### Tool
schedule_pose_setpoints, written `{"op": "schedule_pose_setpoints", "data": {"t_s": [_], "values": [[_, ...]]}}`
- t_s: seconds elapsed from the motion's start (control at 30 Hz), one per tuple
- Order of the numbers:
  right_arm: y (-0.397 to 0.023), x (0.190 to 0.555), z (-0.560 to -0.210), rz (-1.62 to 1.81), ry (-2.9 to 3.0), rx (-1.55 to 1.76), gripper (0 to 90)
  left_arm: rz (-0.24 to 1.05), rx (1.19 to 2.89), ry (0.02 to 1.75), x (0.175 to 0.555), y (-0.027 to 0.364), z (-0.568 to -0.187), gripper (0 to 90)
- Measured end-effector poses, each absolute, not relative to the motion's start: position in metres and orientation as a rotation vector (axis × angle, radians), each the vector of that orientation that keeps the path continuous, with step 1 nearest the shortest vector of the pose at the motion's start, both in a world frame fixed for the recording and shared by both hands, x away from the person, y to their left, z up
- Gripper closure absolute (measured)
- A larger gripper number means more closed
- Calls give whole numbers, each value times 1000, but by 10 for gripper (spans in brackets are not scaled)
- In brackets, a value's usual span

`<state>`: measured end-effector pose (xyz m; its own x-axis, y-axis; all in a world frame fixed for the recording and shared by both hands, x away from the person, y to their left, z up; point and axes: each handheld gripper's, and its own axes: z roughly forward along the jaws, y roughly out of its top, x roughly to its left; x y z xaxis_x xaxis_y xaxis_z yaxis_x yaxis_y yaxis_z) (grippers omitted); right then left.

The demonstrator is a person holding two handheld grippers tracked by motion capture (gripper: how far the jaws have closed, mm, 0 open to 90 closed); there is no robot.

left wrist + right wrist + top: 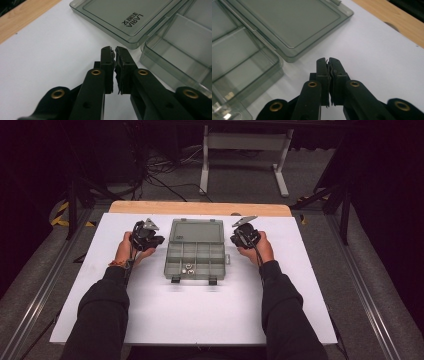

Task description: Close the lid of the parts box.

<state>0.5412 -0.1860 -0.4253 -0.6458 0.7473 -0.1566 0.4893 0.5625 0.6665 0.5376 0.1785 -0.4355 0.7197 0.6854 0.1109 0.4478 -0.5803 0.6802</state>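
The left gripper (151, 236) and right gripper (242, 232) both had jaws pressed together, holding nothing. Between them lay the box (195, 261), open, its lid (196, 230) folded flat at the far side and its long axis running toward the person. Each gripper sat just beside a lid corner, about equally near. Small metal parts (188, 268) rested in a near compartment. Beneath was a white sheet (210, 315) on a wooden table (200, 208), with dark floor around.

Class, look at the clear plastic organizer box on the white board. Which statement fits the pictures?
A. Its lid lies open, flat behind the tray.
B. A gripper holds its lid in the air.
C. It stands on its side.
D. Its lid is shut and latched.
A: the lid lies folded back flat on the white board, behind the tray with its compartments.
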Motion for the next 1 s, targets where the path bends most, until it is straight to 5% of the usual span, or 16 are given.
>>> {"op": "schedule_pose_setpoints", "data": {"t_s": [1.0], "values": [[-171,559,-445,834,2436,980,900,558,2327,932,556,150,-454,895]]}}
